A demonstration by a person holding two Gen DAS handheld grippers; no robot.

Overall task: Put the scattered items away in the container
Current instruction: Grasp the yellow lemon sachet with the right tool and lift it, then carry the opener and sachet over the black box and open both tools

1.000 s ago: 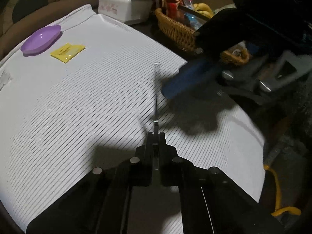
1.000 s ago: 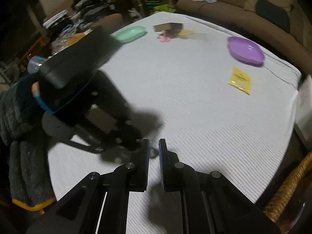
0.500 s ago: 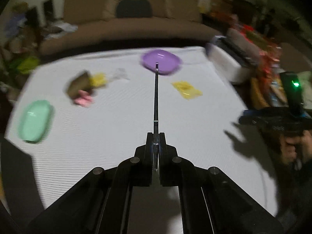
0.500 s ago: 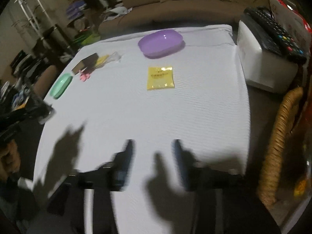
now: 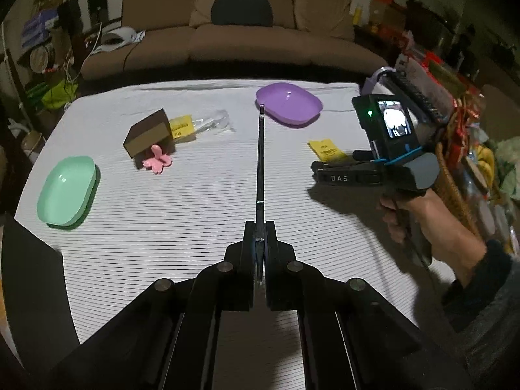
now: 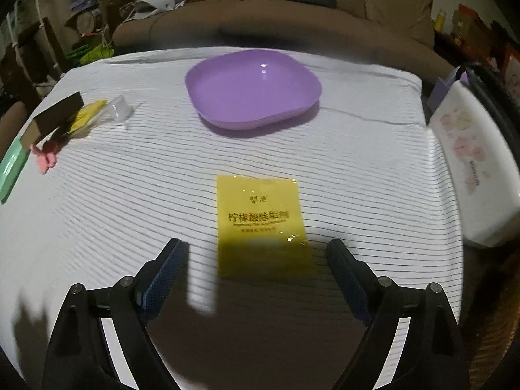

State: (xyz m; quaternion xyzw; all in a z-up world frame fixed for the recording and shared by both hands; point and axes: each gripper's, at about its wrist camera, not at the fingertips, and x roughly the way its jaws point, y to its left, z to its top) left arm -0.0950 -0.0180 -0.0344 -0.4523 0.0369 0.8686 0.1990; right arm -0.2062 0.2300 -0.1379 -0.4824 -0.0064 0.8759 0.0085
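We hold the right gripper (image 6: 256, 260) low over the table (image 6: 357, 169), its jaws spread wide on either side of a flat yellow sachet (image 6: 261, 217) printed with dark characters. The sachet lies flat on the striped cloth, its near edge in the gripper's shadow, and sits between the fingertips without touching them, as far as we can tell. Just beyond it rests the purple dish (image 6: 253, 97), empty and likely the container for this item.

To do this pickup well, we judge that the gripper should drop until the pads (image 6: 165, 269) skim the cloth, then close across the sachet's width so the thin packet buckles up into the grip rather than sliding away. The cloth may bunch if we press too hard.

The left gripper (image 5: 259, 247) waits nearer us, jaws pinched on a thin dark rod (image 5: 260, 162) that points toward the purple dish (image 5: 289, 104). Farther left lie a brown box (image 5: 148, 131), a pink flower-shaped piece (image 5: 157, 161), a clear wrapper (image 5: 214, 122) and a green dish (image 5: 66, 191).

Compared with half a second ago, the right gripper has moved forward to straddle the sachet, which was then well ahead of it, and the blur has mostly settled.
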